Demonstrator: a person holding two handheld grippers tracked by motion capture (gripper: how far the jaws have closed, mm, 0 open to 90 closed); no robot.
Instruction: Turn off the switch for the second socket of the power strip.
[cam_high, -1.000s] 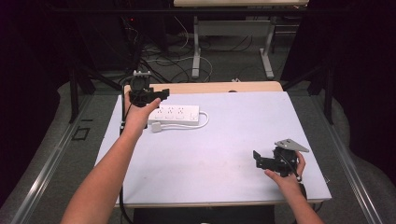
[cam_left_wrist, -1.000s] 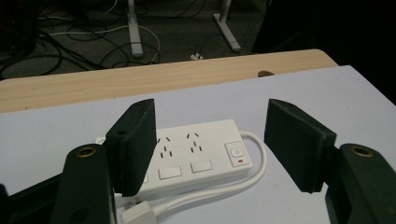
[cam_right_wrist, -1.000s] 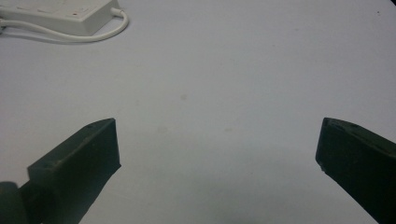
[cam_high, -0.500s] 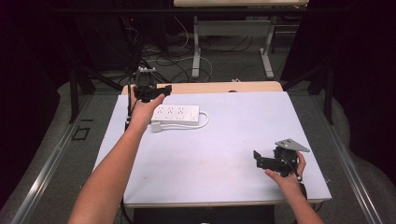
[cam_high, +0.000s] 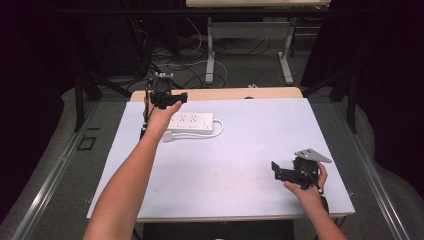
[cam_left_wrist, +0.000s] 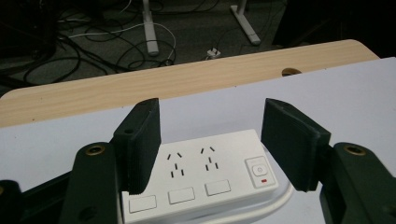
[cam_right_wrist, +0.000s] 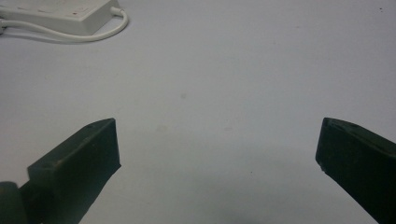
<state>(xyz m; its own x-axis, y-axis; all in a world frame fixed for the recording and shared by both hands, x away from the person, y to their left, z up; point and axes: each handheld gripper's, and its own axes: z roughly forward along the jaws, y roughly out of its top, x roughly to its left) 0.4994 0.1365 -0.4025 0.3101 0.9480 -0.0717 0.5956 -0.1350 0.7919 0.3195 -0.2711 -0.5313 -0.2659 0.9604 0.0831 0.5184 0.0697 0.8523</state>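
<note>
A white power strip (cam_high: 192, 122) lies at the back left of the white sheet (cam_high: 235, 155), its white cable looping off its right end. My left gripper (cam_high: 172, 97) hovers over the strip's left end. Its jaws are open in the left gripper view (cam_left_wrist: 212, 121), and below them are the strip's (cam_left_wrist: 201, 177) sockets and a switch with a red mark; the pads touch nothing. My right gripper (cam_high: 276, 170) rests low at the front right, pointing left. The right gripper view has its jaws (cam_right_wrist: 217, 128) wide open over bare sheet, with the strip (cam_right_wrist: 60, 11) far off at the top left.
The sheet covers a wooden table whose bare back edge (cam_high: 225, 93) shows beyond the strip, with a cable hole (cam_left_wrist: 292, 72) in it. Behind the table, loose cables and white desk legs (cam_high: 210, 55) stand on the dark floor. Metal rails run along both sides.
My left gripper has shifted slightly right and a little lower, over the power strip's left end. The right hand has stayed in place.
</note>
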